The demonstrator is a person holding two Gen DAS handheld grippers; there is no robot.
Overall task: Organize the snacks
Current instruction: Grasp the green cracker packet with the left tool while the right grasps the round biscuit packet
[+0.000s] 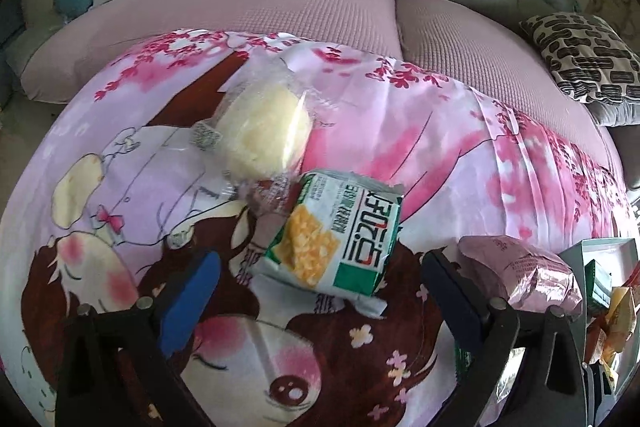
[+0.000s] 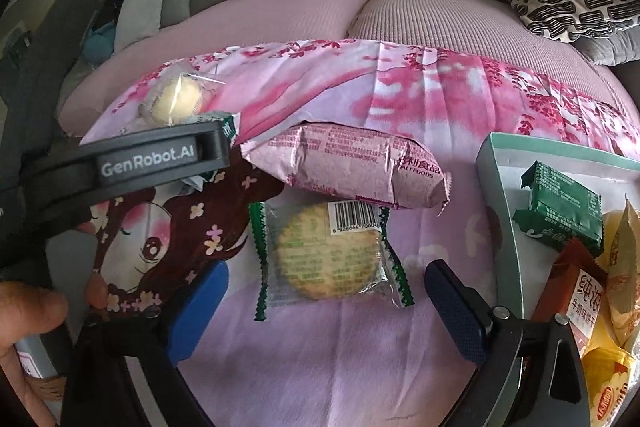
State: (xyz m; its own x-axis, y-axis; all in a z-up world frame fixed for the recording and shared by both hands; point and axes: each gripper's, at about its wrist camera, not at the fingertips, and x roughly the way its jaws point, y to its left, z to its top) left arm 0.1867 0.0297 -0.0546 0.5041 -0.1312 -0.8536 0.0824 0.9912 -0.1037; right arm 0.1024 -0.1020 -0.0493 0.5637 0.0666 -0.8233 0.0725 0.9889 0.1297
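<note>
4 snack packs (image 2: 328, 255) on the cloth (image 2: 320, 367), 2 grippers (image 2: 326, 307) open

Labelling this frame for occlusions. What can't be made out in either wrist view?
- Left wrist view: tray cut off by the right edge; contents mostly hidden.
- Right wrist view: green-and-white cracker packet almost wholly behind the left gripper.
- Right wrist view: orange packet cut by the frame edge and right gripper.

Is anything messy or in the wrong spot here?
Yes. Four snacks lie loose on the cloth: a green cracker pack, a clear-wrapped bun, a pink packet and a round biscuit. The others already sit in the box.
</note>
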